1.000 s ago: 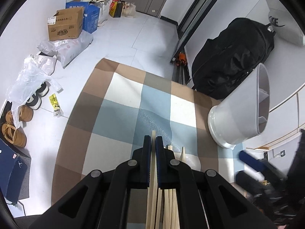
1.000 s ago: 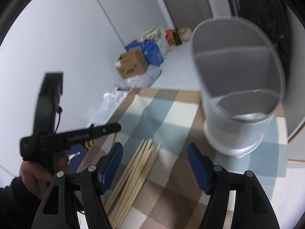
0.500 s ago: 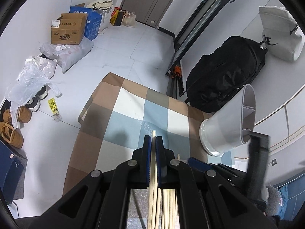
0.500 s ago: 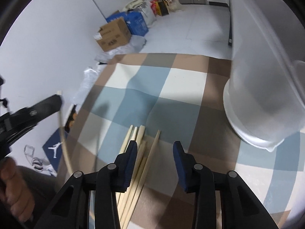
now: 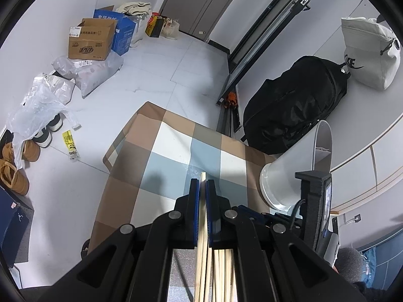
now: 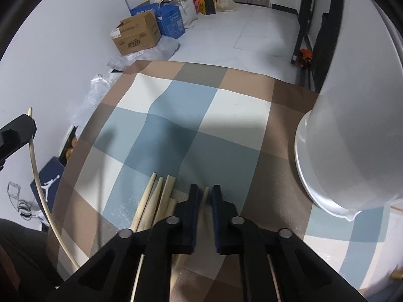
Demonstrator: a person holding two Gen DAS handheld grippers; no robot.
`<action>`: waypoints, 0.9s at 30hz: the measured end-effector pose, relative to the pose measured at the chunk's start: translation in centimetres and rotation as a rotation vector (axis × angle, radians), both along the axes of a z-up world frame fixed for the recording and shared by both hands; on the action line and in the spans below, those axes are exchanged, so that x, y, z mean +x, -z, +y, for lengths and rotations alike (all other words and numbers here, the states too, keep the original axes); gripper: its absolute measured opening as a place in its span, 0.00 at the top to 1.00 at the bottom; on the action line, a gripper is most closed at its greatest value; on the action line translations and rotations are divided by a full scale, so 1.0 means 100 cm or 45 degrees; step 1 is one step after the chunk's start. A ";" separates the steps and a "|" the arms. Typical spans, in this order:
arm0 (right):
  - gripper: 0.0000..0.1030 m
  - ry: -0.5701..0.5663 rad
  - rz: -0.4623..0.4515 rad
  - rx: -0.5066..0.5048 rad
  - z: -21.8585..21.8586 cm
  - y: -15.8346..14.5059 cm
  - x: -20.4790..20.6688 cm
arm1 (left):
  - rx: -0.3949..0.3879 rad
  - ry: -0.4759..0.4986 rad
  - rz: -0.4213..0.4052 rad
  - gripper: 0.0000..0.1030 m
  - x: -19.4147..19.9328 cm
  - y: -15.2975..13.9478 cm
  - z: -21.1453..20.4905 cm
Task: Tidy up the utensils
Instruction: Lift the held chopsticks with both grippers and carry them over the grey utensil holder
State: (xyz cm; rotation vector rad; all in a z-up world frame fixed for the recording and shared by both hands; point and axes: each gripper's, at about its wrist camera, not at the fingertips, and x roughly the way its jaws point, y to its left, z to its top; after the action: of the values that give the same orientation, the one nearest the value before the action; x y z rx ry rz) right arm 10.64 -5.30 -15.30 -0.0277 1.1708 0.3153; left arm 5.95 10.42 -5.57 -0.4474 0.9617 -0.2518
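— Where's the open room?
— Checked table [image 6: 191, 115] ahead of the right gripper [image 6: 204, 197] lies bare.
— And what blocks?
— White holder [image 6: 352, 136] crowds the right; loose chopsticks [image 6: 157, 201] lie just left.

We see pale, matt wooden chopsticks [image 6: 161, 198], a checked woven cloth [image 6: 176, 115], a frosted smooth plastic holder [image 6: 352, 136], and matt black plastic tongs [image 5: 203, 188].

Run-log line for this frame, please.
left gripper: shut on chopstick | right gripper: closing around chopstick on cloth | holder: upright
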 end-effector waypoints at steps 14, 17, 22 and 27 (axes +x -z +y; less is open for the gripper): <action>0.97 0.043 -0.254 0.201 -0.025 -0.065 -0.034 | 0.021 0.008 -0.067 0.99 -0.007 -0.011 -0.004; 0.97 0.058 -0.348 0.244 -0.035 -0.088 -0.047 | 0.035 0.022 -0.100 0.99 -0.011 -0.017 -0.008; 0.97 0.075 -0.474 0.281 -0.048 -0.117 -0.060 | 0.034 0.064 -0.157 0.99 -0.021 -0.027 -0.016; 0.97 0.069 -0.587 0.293 -0.059 -0.137 -0.078 | 0.065 0.097 -0.240 0.99 -0.032 -0.044 -0.026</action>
State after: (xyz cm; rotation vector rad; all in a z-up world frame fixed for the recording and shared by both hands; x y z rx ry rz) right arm 2.79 -11.22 -1.61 0.1270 0.6729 0.3712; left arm 2.77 7.84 -1.18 -0.3341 0.7991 -0.3314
